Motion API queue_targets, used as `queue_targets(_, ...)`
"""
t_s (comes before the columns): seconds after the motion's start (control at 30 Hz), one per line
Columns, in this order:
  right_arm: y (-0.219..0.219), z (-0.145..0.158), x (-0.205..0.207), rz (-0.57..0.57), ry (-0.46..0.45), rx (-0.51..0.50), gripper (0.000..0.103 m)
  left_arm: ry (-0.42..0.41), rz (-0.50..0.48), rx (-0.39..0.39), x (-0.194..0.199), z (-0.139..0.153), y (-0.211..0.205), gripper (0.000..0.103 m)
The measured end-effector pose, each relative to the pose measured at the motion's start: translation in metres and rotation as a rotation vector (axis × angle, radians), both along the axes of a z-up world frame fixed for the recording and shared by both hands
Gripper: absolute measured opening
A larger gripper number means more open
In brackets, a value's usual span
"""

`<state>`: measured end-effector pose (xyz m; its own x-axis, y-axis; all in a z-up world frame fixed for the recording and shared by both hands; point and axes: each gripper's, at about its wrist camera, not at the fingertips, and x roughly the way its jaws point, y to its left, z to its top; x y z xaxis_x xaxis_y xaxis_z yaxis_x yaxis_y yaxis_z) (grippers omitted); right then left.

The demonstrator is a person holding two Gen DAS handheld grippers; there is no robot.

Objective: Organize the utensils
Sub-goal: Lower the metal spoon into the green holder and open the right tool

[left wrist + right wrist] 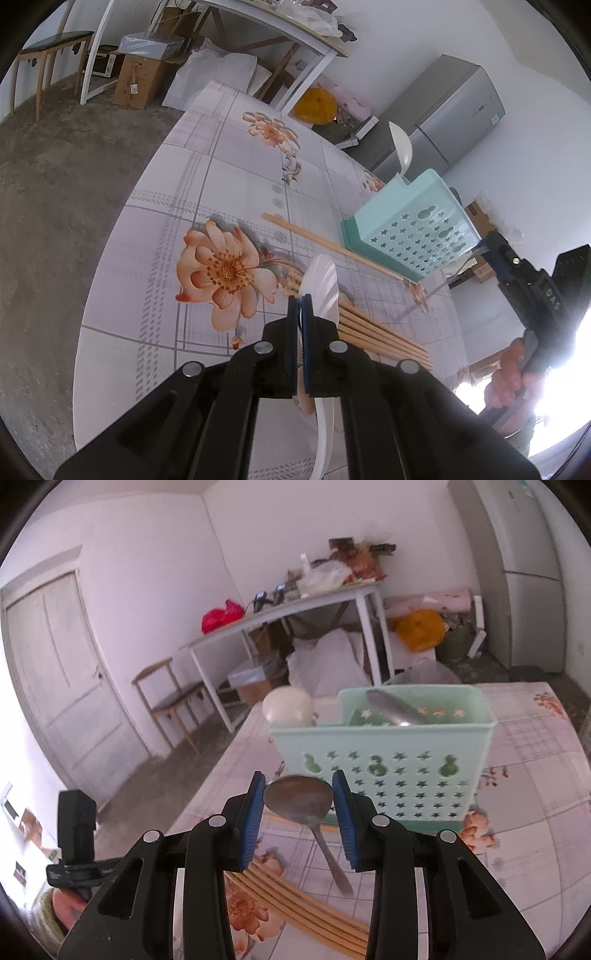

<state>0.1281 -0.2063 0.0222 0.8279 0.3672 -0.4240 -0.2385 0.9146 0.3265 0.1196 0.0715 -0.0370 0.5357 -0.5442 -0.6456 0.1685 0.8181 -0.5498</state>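
Note:
My left gripper [300, 301] is shut on a white plastic spoon [320, 286], bowl forward, held above the floral table. Several wooden chopsticks [376, 332] lie on the cloth just beyond it, and one single chopstick [325, 243] lies by the mint green utensil basket [413, 232]. A white spoon [400, 146] stands in the basket. My right gripper [298, 805] holds a metal spoon [301, 799] by its bowl between the blue pads [255, 812], in front of the basket [388, 768]. A metal spoon [393, 707] and the white spoon [288, 705] rest in the basket. Chopsticks [295, 912] lie below.
The table carries a floral cloth [229, 269]; its left edge drops to the grey floor. A grey fridge [443, 118] stands behind the table. A white table [295, 605] with clutter, a chair [166, 694] and boxes stand across the room.

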Motion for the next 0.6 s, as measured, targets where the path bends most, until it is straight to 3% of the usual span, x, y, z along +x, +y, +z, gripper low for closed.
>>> queue_targets(0.6, -0.029, 0.004, -0.015, -0.047, -0.045, 0.086, 0.034, -0.079, 0.009, 0.053, -0.005, 0.026, -0.010, 0.001)
